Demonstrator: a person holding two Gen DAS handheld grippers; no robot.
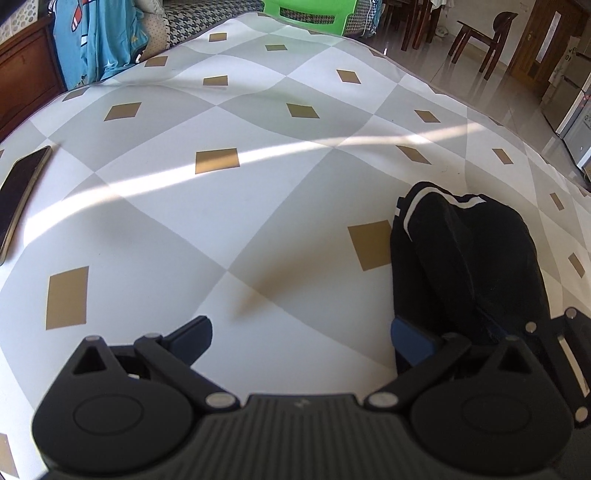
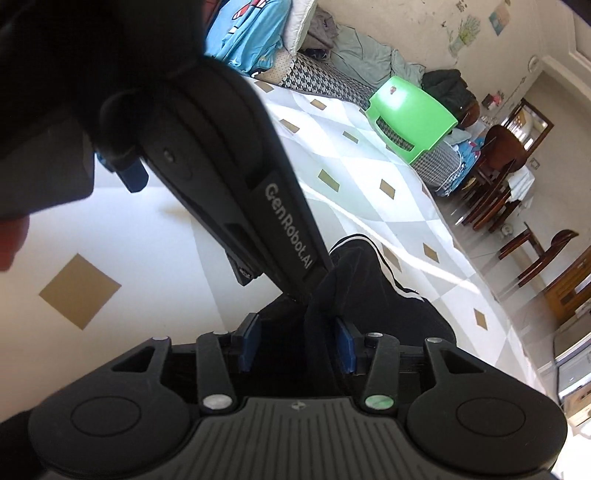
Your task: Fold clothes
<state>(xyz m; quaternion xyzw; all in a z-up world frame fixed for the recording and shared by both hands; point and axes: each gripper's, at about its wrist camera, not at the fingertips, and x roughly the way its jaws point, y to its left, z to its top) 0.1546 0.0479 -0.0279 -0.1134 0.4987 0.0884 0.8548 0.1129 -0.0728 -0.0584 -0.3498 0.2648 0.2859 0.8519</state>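
black garment (image 1: 476,258): matt knit cloth, white stripe
surface (image 1: 258,229): smooth printed cover
phone (image 1: 18,195): glossy screen
stool (image 2: 410,118): glossy green plastic

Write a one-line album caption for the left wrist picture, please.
Open left tongs hover over a diamond-patterned tablecloth, beside a folded black garment with white stripes; a phone lies far left.

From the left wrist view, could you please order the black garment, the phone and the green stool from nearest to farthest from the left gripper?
1. Black garment: at the left gripper's right finger.
2. Phone: far left, on the table.
3. Green stool: top, beyond the table.
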